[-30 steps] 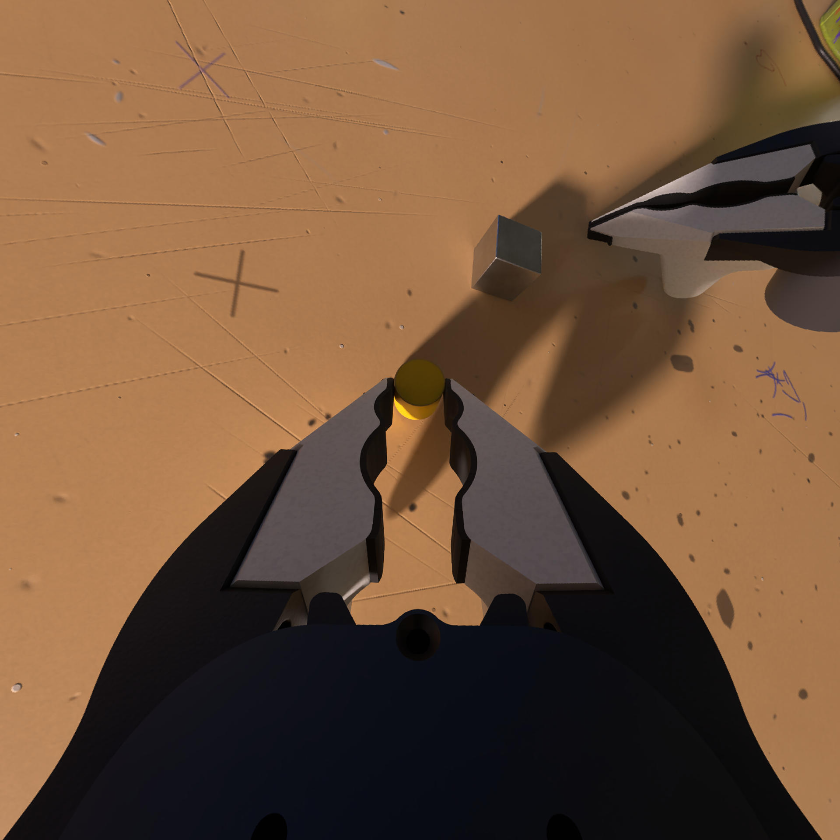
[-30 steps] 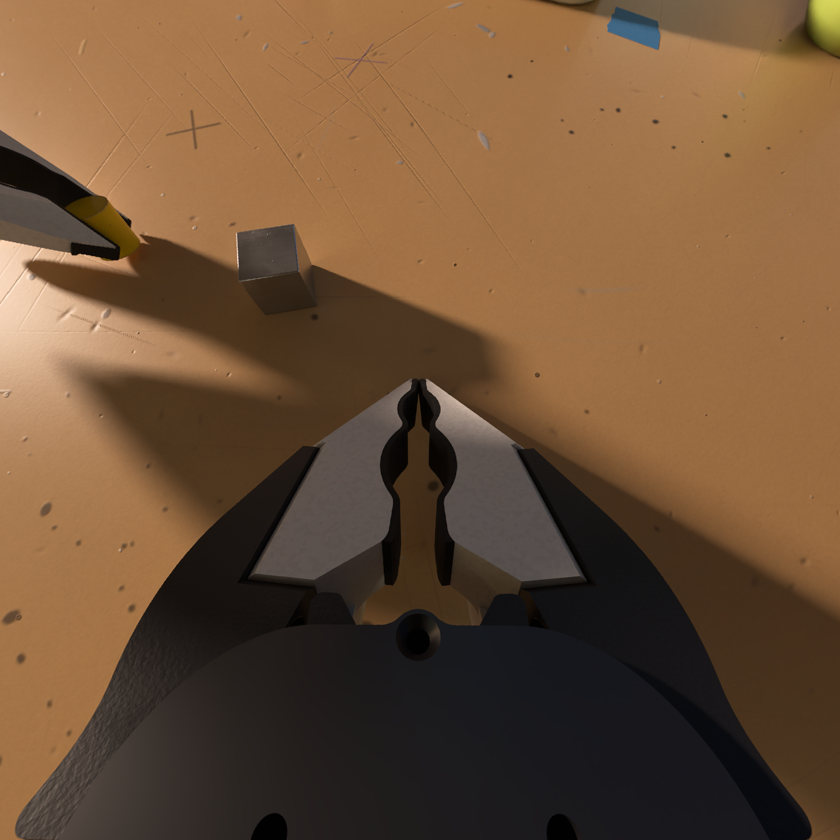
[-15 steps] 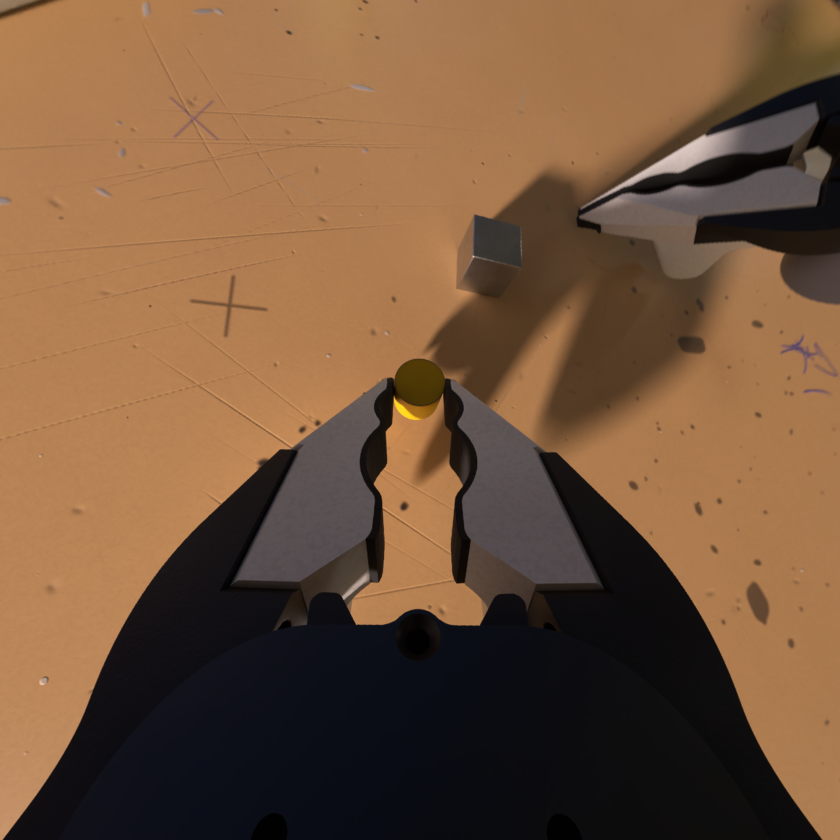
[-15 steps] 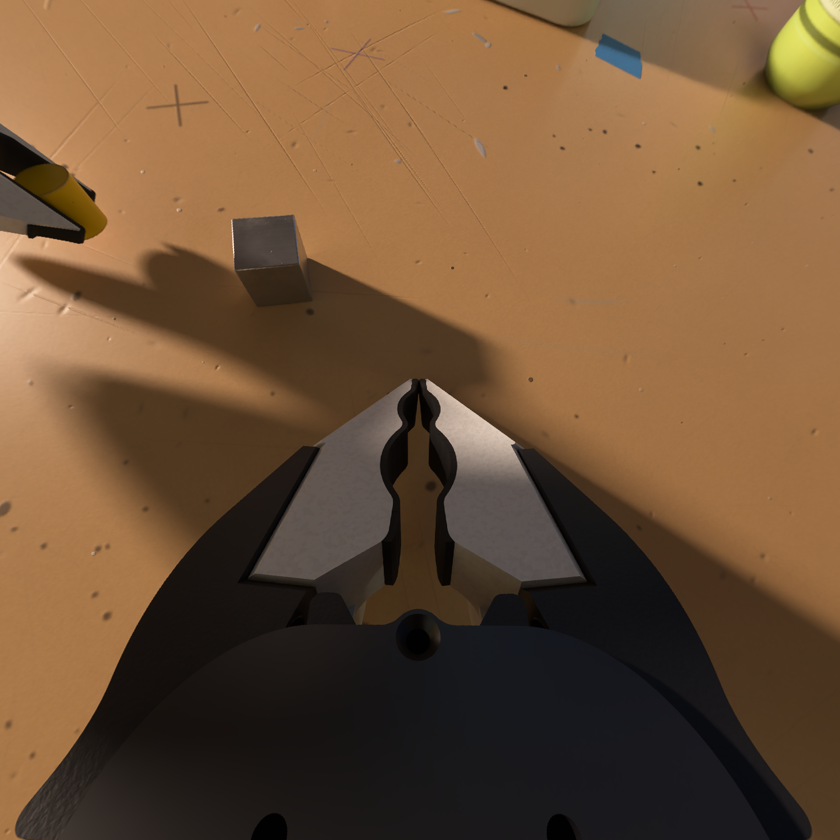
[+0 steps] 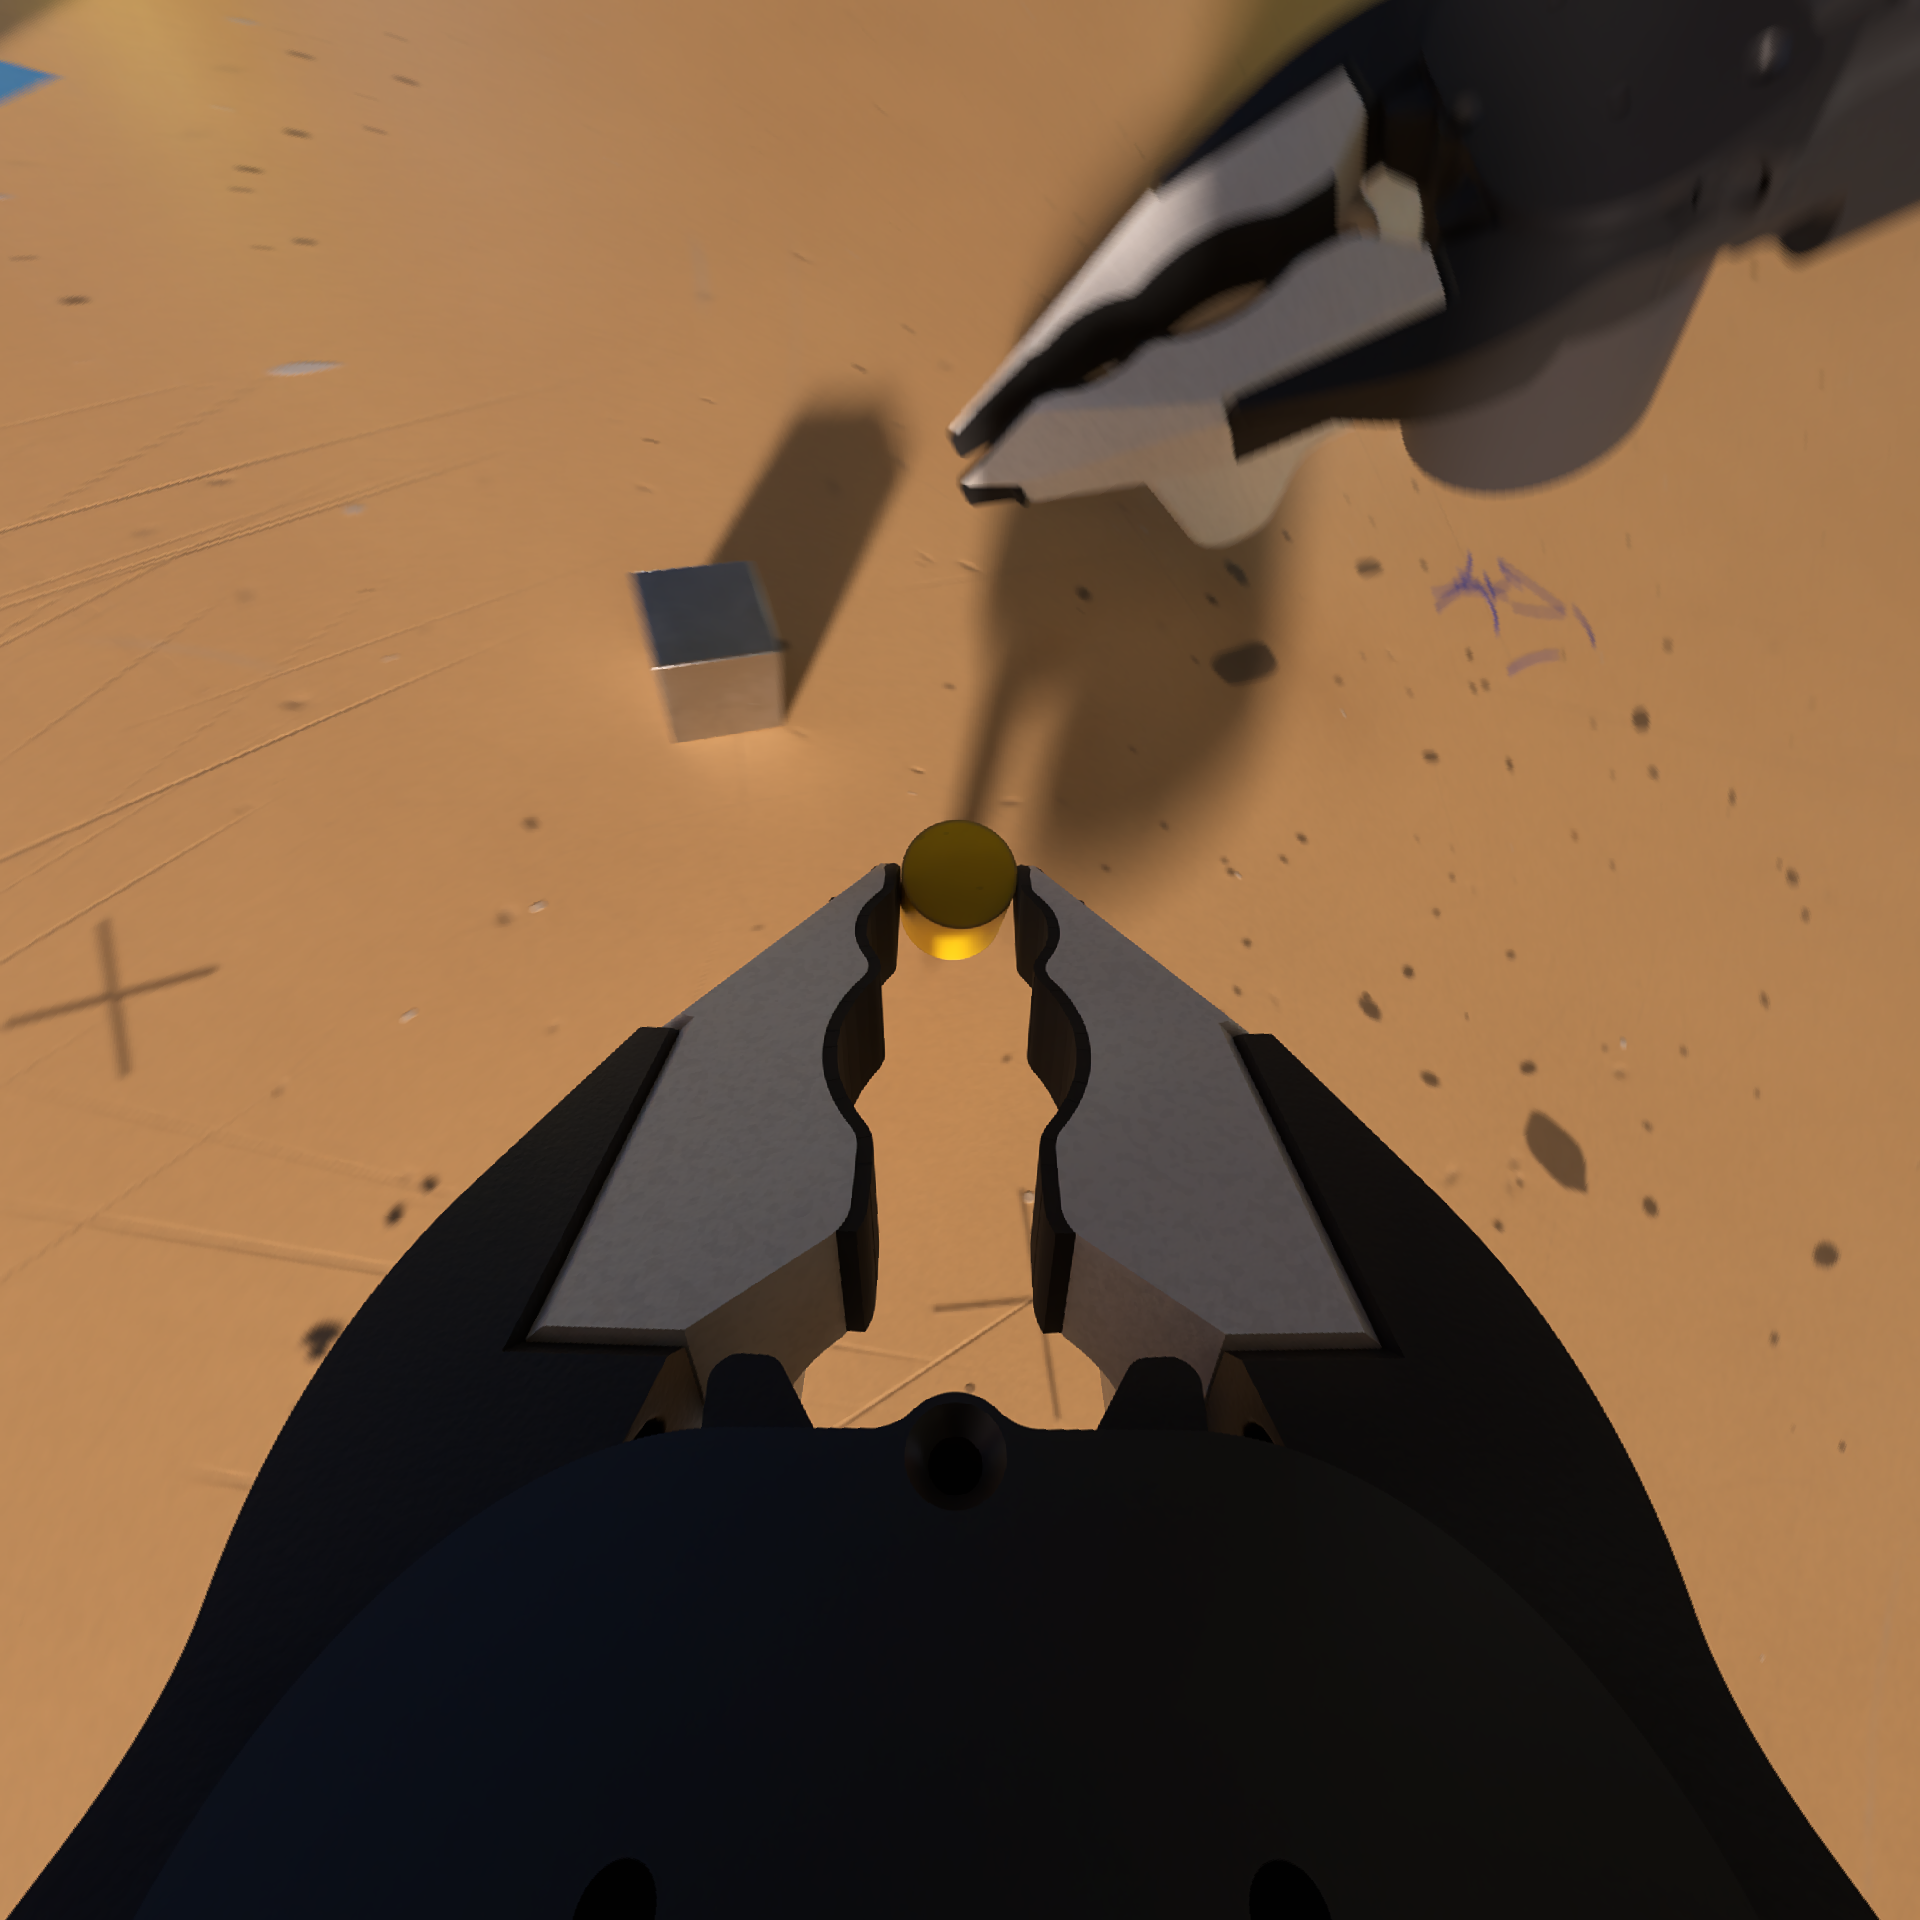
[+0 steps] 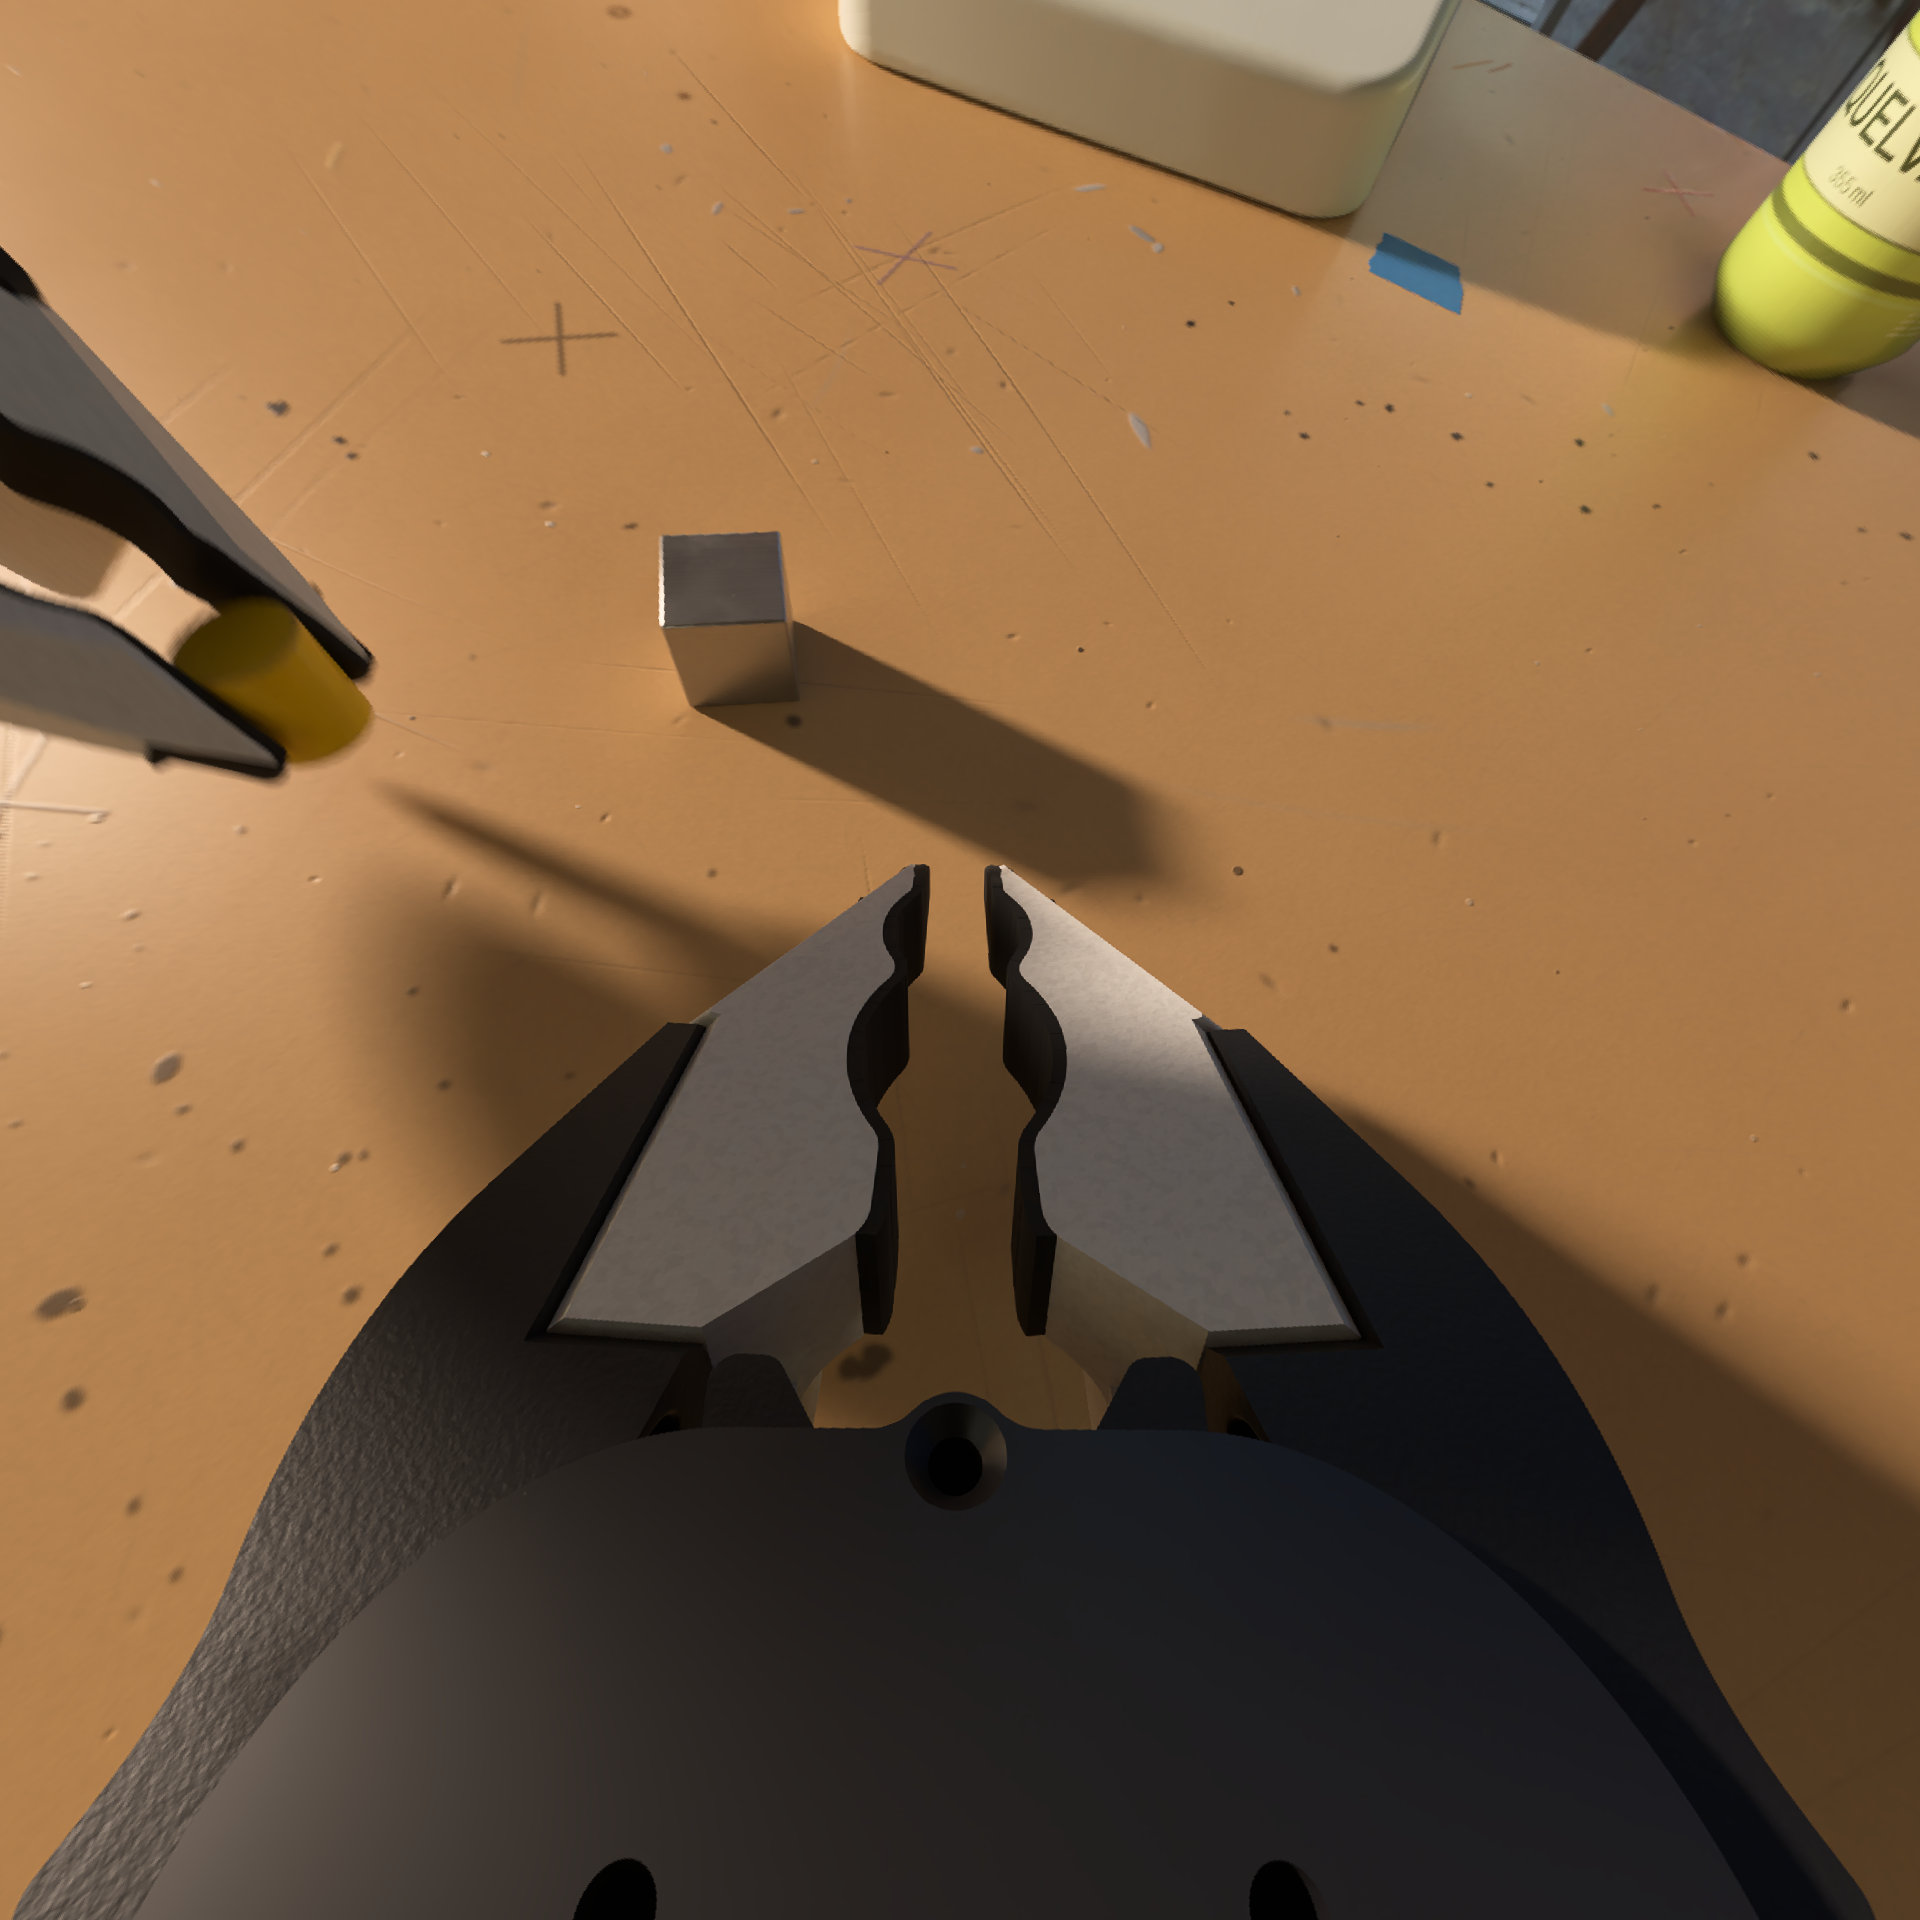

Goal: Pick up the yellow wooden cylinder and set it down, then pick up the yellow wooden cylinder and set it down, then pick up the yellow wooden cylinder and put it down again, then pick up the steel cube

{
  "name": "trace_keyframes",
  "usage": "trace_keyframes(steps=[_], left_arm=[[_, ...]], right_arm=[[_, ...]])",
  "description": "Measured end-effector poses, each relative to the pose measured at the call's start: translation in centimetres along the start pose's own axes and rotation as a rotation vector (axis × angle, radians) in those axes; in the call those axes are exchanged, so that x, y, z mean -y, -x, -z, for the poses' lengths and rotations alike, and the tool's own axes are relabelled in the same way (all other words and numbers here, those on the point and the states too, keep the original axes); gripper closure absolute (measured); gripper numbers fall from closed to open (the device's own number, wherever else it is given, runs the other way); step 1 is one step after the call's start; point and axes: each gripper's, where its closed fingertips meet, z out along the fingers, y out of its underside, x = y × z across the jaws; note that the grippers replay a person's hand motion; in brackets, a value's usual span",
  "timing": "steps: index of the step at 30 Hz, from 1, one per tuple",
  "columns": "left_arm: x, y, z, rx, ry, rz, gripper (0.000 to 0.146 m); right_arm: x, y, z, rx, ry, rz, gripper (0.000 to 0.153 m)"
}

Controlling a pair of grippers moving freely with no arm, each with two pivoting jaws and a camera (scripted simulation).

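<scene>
The yellow cylinder (image 5: 957, 888) sits pinched at the very tips of my left gripper (image 5: 957, 904), above the table (image 5: 312, 727), near the steel cube (image 5: 717, 649), my right gripper (image 6: 956, 883) slightly parted and empty, and so shallow a hold could let it slip out.

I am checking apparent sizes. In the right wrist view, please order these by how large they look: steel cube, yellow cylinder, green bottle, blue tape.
1. green bottle, cut off by the frame
2. yellow cylinder and steel cube, alike; the cylinder is partly hidden in the left gripper
3. blue tape
</scene>
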Motion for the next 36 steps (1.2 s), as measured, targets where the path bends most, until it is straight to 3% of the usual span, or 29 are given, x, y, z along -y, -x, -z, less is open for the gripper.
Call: trace_keyframes(steps=[7, 11, 20, 23, 26, 32, 36], left_arm=[[-2.0, -2.9, -2.1, -0.1, 0.194, -0.234, 0.125], [-2.0, -3.1, -2.1, -0.173, 0.204, -0.17, 0.125], [-2.1, -3.1, -2.2, -0.101, 0.199, -0.24, 0.125], [-2.1, -3.0, -2.1, -0.102, 0.198, -0.231, 0.102], [-2.0, -2.9, -2.1, -0.108, 0.197, -0.216, 0.099], [-1.9, -3.0, -1.8, -0.16, 0.187, -0.124, 0.094], [-1.7, -2.8, -1.5, -0.203, 0.168, -0.054, 0.09]], right_arm=[[1.0, 1.0, 1.2, 0.045, -0.065, -0.006, 0.14], [1.0, 1.5, 1.1, 0.049, -0.066, 0.018, 0.14], [1.4, 2.0, 1.3, 0.058, -0.078, 0.032, 0.14], [1.5, 2.1, 1.4, 0.057, -0.087, 0.039, 0.14], [1.6, 2.1, 1.5, 0.053, -0.092, 0.045, 0.139], [1.6, 2.1, 1.5, 0.061, -0.095, 0.033, 0.12], [1.5, 2.1, 1.5, 0.065, -0.089, 0.031, 0.119]])
